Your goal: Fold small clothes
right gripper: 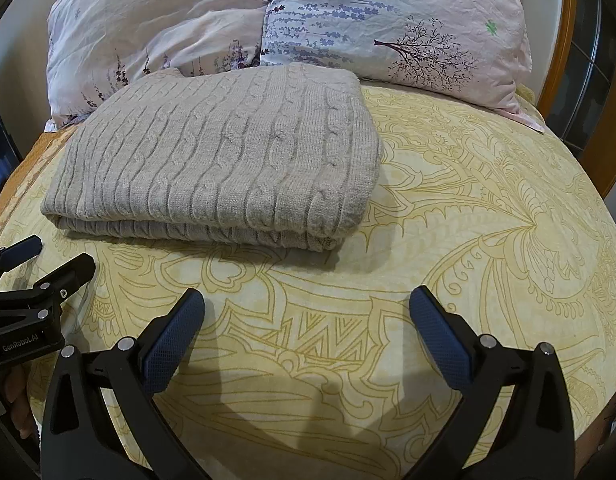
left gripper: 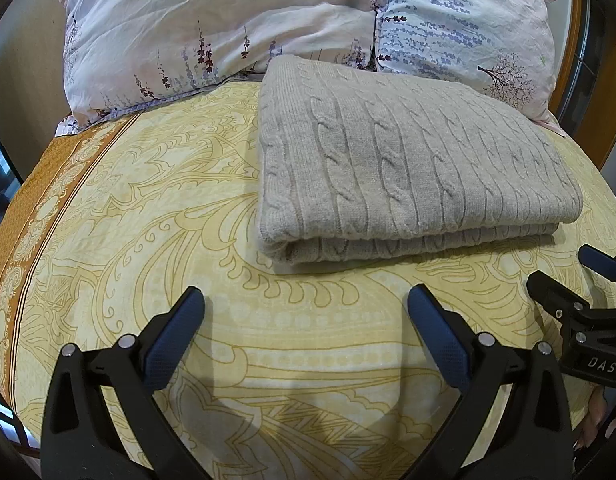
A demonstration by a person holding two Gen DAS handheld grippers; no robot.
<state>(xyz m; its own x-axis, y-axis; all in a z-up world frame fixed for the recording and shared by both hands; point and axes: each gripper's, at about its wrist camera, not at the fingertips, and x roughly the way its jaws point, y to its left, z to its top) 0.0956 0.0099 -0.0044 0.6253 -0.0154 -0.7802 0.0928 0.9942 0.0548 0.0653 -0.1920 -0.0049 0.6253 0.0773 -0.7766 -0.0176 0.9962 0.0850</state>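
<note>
A grey cable-knit sweater (left gripper: 404,160) lies folded into a thick rectangle on the yellow patterned bedsheet (left gripper: 308,340); the right wrist view has the sweater (right gripper: 220,160) at upper left. My left gripper (left gripper: 306,300) hovers open over bare sheet just in front of the sweater's near fold, holding nothing. My right gripper (right gripper: 307,300) is open too, in front and to the right of the sweater, empty. Each gripper shows at the edge of the other's view: the right gripper (left gripper: 568,276) at the right side, the left gripper (right gripper: 54,258) at the left side.
Two floral pillows (left gripper: 212,28) (right gripper: 396,20) lean against the head of the bed behind the sweater. An orange border strip of the sheet (left gripper: 40,200) runs along the left side. A wooden bed frame (right gripper: 564,56) curves at the right. Bare sheet (right gripper: 488,200) lies right of the sweater.
</note>
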